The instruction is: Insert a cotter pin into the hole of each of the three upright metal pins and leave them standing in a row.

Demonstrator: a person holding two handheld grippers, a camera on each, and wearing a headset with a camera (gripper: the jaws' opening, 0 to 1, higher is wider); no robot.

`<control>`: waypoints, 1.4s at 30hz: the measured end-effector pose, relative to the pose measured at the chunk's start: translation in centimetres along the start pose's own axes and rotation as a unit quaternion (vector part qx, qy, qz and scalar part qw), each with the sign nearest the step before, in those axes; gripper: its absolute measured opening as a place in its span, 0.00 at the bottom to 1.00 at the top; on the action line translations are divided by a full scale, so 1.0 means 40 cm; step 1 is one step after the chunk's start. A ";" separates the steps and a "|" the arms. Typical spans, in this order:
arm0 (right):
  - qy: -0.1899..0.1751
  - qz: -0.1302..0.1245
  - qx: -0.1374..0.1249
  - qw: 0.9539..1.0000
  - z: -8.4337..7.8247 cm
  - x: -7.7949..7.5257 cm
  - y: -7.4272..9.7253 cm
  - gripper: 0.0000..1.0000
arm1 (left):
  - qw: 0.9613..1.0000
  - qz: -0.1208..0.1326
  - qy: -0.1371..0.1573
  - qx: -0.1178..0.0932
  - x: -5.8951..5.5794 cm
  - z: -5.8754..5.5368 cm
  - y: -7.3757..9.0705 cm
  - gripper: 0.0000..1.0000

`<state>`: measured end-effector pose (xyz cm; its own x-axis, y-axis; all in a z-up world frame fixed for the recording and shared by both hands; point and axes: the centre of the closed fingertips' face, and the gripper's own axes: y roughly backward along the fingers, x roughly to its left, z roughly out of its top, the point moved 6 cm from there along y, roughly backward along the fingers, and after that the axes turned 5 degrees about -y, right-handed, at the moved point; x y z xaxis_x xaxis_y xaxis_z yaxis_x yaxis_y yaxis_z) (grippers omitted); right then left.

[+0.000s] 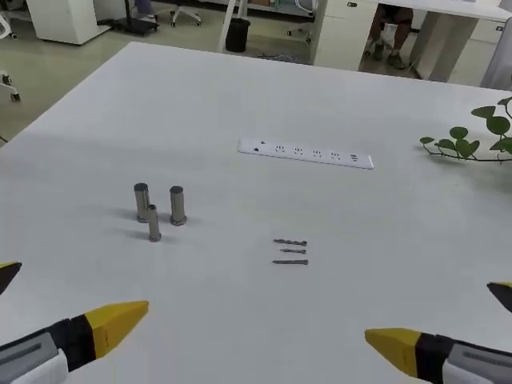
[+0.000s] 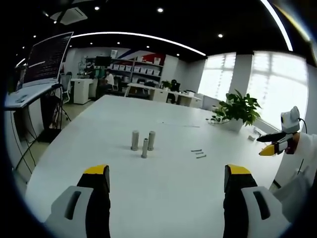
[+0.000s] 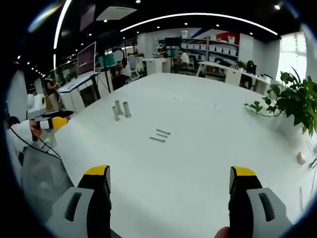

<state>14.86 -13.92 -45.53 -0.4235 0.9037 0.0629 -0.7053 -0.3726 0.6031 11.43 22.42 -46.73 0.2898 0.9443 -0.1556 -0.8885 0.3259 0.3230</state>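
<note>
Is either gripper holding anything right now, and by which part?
Nothing. Left gripper and right gripper are open and empty; the cotter pins lie on the table.

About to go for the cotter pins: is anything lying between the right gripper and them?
Nothing visible. Bare table lies between the open right gripper and the three cotter pins. The three metal pins stand off to the left of that path, and the power strip lies beyond the cotter pins.

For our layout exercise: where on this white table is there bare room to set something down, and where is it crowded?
Bare: the stretch between the three upright grey metal pins and the three thin cotter pins; also beyond the white power strip. Crowded: the upright pins, standing close together.
</note>
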 end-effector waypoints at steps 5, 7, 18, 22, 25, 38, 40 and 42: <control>0.002 0.001 0.004 1.000 -0.004 0.008 0.001 0.98 | 1.000 -0.001 0.000 -0.001 0.002 0.001 0.001 0.95; 0.002 0.001 0.004 1.000 -0.002 0.010 0.003 0.98 | 1.000 -0.003 -0.001 -0.001 0.001 0.000 0.001 0.95; 0.004 -0.002 0.008 1.000 -0.005 0.013 0.008 0.98 | 1.000 -0.010 -0.006 0.010 -0.001 -0.014 -0.001 0.95; 0.005 -0.002 0.010 1.000 -0.003 0.017 0.004 0.98 | 1.000 -0.009 -0.008 0.017 0.004 -0.020 -0.002 0.93; 0.008 0.000 0.012 1.000 -0.002 0.021 0.000 0.98 | 1.000 0.000 -0.009 0.021 0.013 -0.023 -0.003 0.89; 0.024 0.009 0.024 0.999 0.013 0.032 -0.030 0.98 | 1.000 -0.019 -0.011 0.022 0.007 -0.024 -0.015 0.92; 0.026 0.011 0.026 0.999 0.013 0.034 -0.034 0.98 | 0.999 -0.021 -0.009 0.023 0.005 -0.026 -0.018 0.92; 0.027 0.012 0.028 0.999 0.013 0.036 -0.037 0.98 | 0.999 -0.022 -0.007 0.021 0.005 -0.026 -0.020 0.93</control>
<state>15.60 -11.93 -45.91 -0.4714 0.8812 0.0367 -0.6622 -0.3811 0.6452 11.84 22.28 -47.99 0.3343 0.9293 -0.1569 -0.8588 0.3689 0.3554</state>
